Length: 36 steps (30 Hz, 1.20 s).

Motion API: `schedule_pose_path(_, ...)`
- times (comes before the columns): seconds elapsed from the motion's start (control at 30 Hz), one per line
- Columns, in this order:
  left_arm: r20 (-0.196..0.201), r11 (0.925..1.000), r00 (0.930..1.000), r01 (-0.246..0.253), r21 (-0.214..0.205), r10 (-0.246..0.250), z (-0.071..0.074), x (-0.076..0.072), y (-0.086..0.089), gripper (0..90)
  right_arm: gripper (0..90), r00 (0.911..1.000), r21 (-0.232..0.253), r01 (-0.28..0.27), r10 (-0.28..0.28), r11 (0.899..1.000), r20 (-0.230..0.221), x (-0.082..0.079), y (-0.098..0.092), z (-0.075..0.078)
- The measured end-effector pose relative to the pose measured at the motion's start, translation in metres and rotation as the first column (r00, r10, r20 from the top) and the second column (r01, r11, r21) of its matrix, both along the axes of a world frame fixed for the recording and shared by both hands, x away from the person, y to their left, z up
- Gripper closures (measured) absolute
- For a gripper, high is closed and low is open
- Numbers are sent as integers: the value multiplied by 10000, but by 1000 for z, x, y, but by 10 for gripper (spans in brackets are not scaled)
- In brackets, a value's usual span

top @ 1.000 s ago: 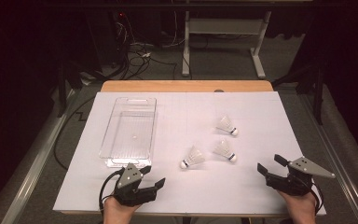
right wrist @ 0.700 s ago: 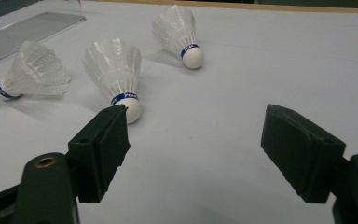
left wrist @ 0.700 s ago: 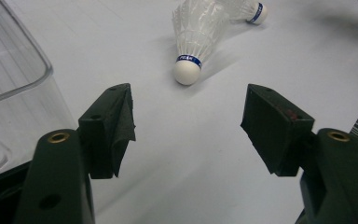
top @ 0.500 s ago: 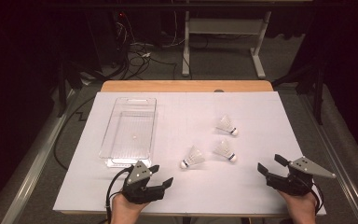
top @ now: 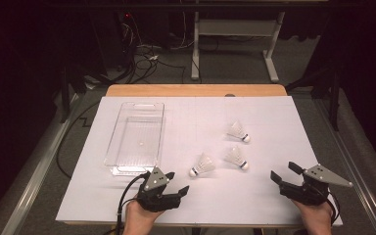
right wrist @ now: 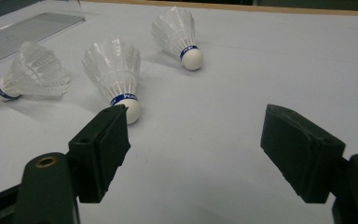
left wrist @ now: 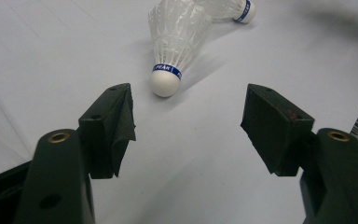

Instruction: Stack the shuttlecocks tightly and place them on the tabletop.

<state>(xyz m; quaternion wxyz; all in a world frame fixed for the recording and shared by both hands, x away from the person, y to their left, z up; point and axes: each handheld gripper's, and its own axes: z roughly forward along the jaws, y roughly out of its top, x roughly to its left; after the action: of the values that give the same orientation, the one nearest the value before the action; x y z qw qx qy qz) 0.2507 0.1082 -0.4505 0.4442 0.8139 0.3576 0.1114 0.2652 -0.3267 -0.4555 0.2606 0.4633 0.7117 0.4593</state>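
Three white feather shuttlecocks lie on the white sheet. The nearest shuttlecock (top: pixel 203 164) (left wrist: pixel 175 51) rests on its side, its cork toward my left gripper (top: pixel 177 181) (left wrist: pixel 186 109). That gripper is open and sits just short of it. A second shuttlecock (top: pixel 236 156) (right wrist: pixel 114 74) lies a short way ahead of my right gripper (top: pixel 283 171) (right wrist: pixel 196 135), which is open with nothing between its jaws. The third shuttlecock (top: pixel 237 130) (right wrist: pixel 177 32) sits farther back. A clear plastic tray (top: pixel 142 104) stands at the left with nothing in it.
The white sheet (top: pixel 274 122) covers a wooden table whose far edge (top: pixel 196 90) shows bare. Beyond it are a dark floor, cables and a white desk frame (top: pixel 235 44). The tray's corner (right wrist: pixel 28 32) appears at the far left of the right gripper view.
My left gripper has moved right and slightly forward, toward the nearest shuttlecock. The right gripper and the shuttlecocks have stayed put.
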Motion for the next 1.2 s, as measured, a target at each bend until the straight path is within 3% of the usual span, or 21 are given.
schedule_pose_path(0.73, -462, 9999, 9989, -44, 107, 49, 9, 22, -24, 346, 239, 10000, 29, 15, -15, 10000, -57, 0, 0, 0)
schedule_pose_path(1.2, -898, 9981, 9959, -84, 605, 139, 17, 37, -38, 369, 241, 10000, 46, 14, -14, 10000, -80, 0, 0, 0)
